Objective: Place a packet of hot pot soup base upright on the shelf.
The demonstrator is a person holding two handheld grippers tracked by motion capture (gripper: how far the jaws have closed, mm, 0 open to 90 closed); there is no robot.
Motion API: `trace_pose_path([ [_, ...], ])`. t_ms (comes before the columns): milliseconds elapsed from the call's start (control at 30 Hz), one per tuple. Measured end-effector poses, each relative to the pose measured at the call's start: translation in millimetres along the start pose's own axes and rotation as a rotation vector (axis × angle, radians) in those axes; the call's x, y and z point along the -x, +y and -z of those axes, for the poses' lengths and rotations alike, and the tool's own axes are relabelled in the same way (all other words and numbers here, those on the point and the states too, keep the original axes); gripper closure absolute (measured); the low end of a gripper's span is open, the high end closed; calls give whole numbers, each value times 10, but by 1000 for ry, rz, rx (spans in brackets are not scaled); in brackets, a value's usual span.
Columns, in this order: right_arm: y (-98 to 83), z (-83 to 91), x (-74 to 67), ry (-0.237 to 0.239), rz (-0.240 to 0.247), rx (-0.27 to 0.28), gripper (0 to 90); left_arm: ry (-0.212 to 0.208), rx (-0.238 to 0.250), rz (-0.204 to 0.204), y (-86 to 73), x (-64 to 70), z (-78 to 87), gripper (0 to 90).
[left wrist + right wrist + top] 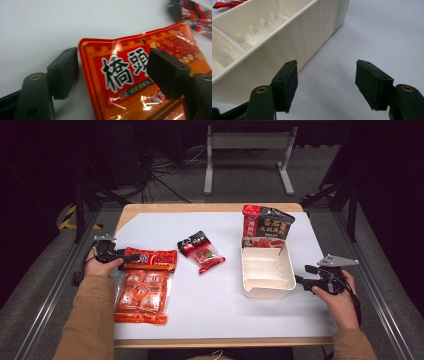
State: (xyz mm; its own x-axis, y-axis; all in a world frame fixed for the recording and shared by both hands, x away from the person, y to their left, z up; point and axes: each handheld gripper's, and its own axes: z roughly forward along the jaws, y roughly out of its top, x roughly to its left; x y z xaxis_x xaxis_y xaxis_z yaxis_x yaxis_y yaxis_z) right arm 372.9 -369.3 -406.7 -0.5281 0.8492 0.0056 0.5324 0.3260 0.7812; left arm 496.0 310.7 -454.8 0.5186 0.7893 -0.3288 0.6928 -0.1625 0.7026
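Presently left hand-held gripper (112, 72) jaws apart, straddling top corner of orange packet (140, 75), pads not pressing. Right hand-held gripper (325, 85) open beside cream tray (287, 42) on worktop (374, 30).

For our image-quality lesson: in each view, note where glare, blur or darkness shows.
High view: room beyond the table is dark. Left gripper view: glare streaks the orange packet, whose far edge blurs. Right gripper view: evenly lit, the cream tray softens farther off.

orange packet (140, 82): glossy plastic film, wrinkled
cream tray (287, 42): smooth matt plastic
table cover (210, 305): white, matt, smooth
table edge (210, 208): light wood
gripper pads (372, 85): black, matt
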Motion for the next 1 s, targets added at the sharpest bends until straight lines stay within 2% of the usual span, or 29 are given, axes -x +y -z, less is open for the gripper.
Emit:
trace_pose_path([
  [100,-1,-1,-1,1,2,-1,345,-13,-1,-14,7,23,4,329],
  [133,-1,-2,-2,1,1,-1,345,-15,3,-32,12,23,13,340],
  [167,-2,-2,-2,1,2,-2,345,-34,7,-20,11,36,15,349],
  [200,-2,-3,-1,2,2,-2,345,-46,14,-34,15,36,21,357],
  [300,1,-2,1,3,3,1,345,-69,17,-37,5,53,20,402],
  [467,5,-9,-5,5,5,-1,345,-77,30,-44,-16,32,50,456],
  [500,6,-10,-6,5,5,-1,345,-86,16,-28,-23,35,57,478],
  [633,7,-10,-6,6,7,-1,345,-85,30,-56,-48,47,96,537],
  [700,7,-9,-7,8,8,1,345,-99,43,-53,-50,51,137,570],
  [767,6,-7,-7,9,10,2,345,-108,61,-69,-61,48,183,597],
  [900,5,-6,-3,10,11,3,346,-109,72,-72,-106,44,158,632],
  [1000,13,-13,-7,14,15,4,347,-92,75,-74,-144,32,109,648],
])
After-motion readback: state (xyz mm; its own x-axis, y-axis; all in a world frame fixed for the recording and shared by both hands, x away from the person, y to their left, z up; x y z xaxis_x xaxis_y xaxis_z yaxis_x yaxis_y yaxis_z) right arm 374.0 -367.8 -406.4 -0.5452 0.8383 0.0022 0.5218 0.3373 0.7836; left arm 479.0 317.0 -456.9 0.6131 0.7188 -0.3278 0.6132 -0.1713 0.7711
